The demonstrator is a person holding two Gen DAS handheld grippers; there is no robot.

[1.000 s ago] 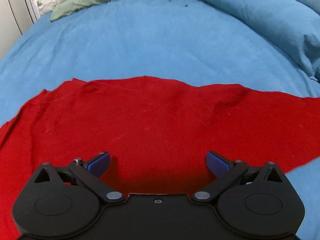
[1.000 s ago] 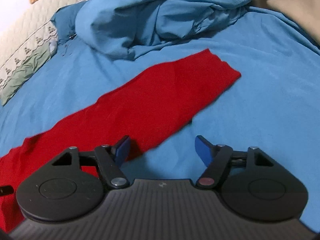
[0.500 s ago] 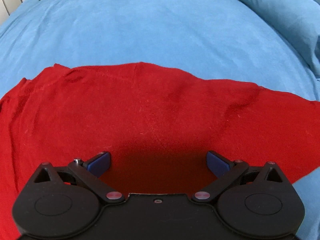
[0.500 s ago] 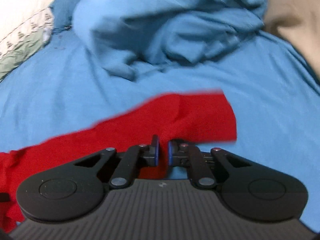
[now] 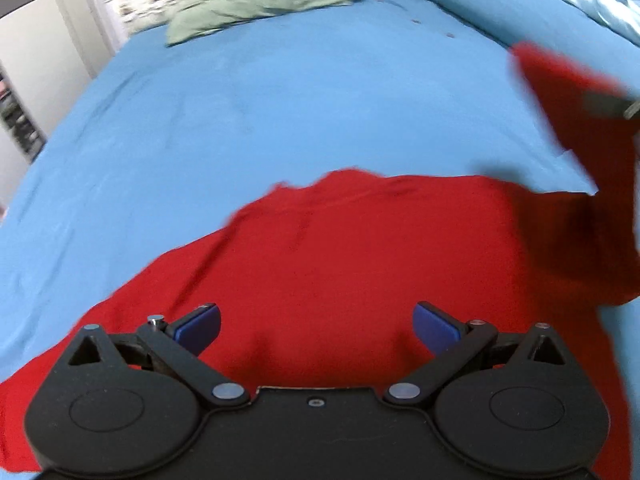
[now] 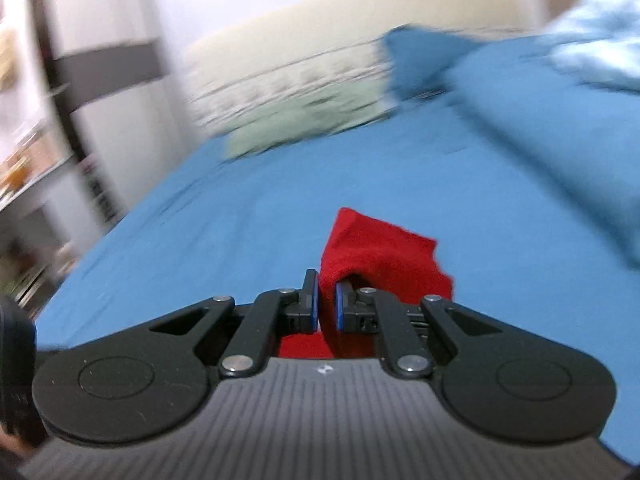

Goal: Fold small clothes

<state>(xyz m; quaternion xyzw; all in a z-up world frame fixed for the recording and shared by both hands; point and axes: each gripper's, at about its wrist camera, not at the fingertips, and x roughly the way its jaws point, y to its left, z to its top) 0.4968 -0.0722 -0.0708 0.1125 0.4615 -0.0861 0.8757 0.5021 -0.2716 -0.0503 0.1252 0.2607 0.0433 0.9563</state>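
Observation:
A red garment point(image 5: 360, 248) lies spread on the blue bedsheet point(image 5: 260, 112). My left gripper point(image 5: 316, 326) is open just above its near part, blue pads point(image 5: 434, 326) apart, holding nothing. My right gripper point(image 6: 327, 306) is shut on an end of the red garment point(image 6: 380, 256) and holds it lifted above the bed. In the left wrist view that lifted end point(image 5: 568, 92) hangs at the right, with part of the right gripper at the frame edge.
A green pillow point(image 5: 256, 4) lies at the head of the bed, against a patterned headboard point(image 6: 320, 68). A bunched blue duvet point(image 6: 560, 92) fills the right side. White furniture point(image 5: 44, 40) stands left of the bed.
My right gripper, shut on the garment's end, has lifted it and swung it leftward over the bed. My left gripper stayed open and tilted up, so more of the bed shows.

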